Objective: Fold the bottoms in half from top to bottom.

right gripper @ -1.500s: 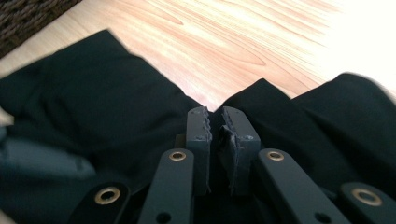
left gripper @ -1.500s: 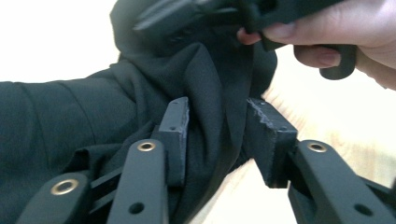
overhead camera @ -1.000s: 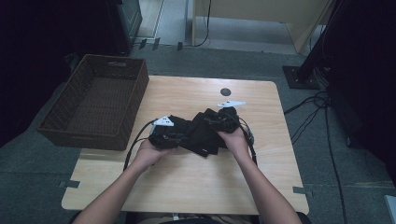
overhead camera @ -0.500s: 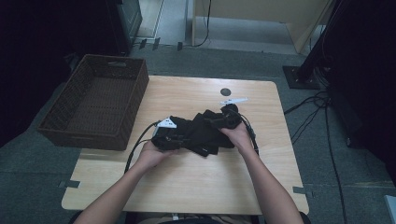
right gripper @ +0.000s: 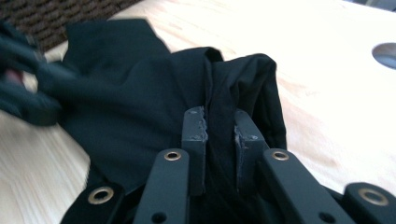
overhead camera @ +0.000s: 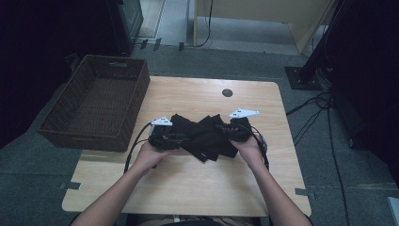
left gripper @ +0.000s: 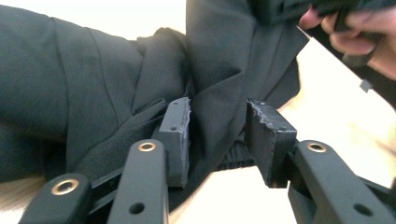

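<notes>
High view, table: a pale rectangular wooden table (overhead camera: pixel 188 188) with a small dark round hole (overhead camera: pixel 227 92) on the far side of both sets of jaws.
Basket: a dark brown rectangular woven wicker basket (overhead camera: pixel 70 123) stands at the table's left edge, well apart from the jaws, out past the left gripper.
Cloth: a crumpled black fabric garment (overhead camera: pixel 204 136) lies on the wood between the two grippers, stretched from one set of jaws to the other (its folds are hard to sort out from above).
Left gripper: the left gripper (left gripper: pixel 217 135), seen at (overhead camera: pixel 165 136) from above, has its jaws apart; they have just been opening. A fold of the cloth (left gripper: pixel 93 93) hangs in the gap, against the left pad (left gripper: pixel 176 128), while the right pad stands clear of it, so nothing is pinched.
Right gripper: the right gripper (right gripper: pixel 219 133), seen at (overhead camera: pixel 234 132) from above, has just been closing, and its pads now press from both sides on a bunched ridge of the cloth (right gripper: pixel 140 93).
Other hand: beyond the left jaws, top right, the person's right hand (left gripper: pixel 359 32) on its gripper (partly cut off).
</notes>
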